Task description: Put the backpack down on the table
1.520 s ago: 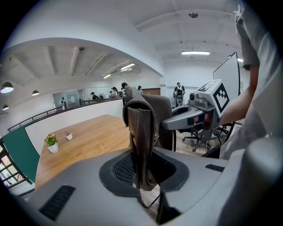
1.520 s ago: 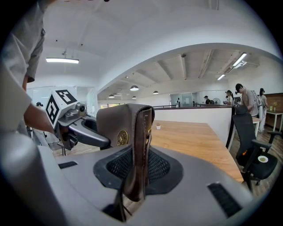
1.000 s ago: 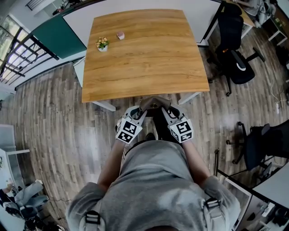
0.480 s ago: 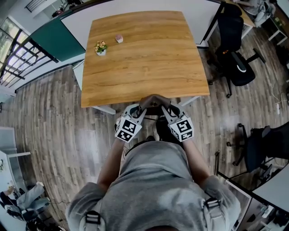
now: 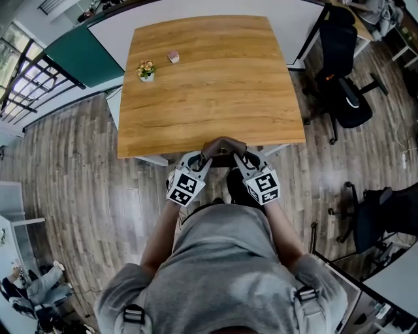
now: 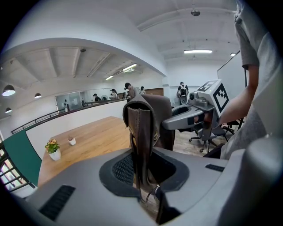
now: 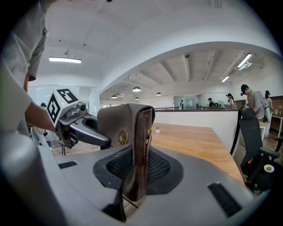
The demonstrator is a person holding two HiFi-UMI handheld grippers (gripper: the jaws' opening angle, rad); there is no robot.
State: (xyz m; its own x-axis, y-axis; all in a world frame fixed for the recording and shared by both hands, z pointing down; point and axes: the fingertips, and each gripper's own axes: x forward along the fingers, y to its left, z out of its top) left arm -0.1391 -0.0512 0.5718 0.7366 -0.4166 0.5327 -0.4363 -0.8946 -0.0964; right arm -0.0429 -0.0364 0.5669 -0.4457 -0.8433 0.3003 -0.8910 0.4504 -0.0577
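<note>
A brown leather backpack hangs between my two grippers at the near edge of the wooden table. My left gripper is shut on the bag's left side, and its pads pinch a leather edge. My right gripper is shut on the right side, clamped on a stitched leather fold. In the left gripper view the right gripper shows behind the bag. The right gripper view shows the left gripper beside a gold emblem. The bag's lower part is hidden by my arms and body.
A small potted plant and a small pink pot stand at the table's far left. Black office chairs stand right of the table, another lower right. A white wall panel runs behind the table.
Both grippers and the backpack have come forward together; the bag's top now overlaps the table's near edge. The grips are unchanged.
</note>
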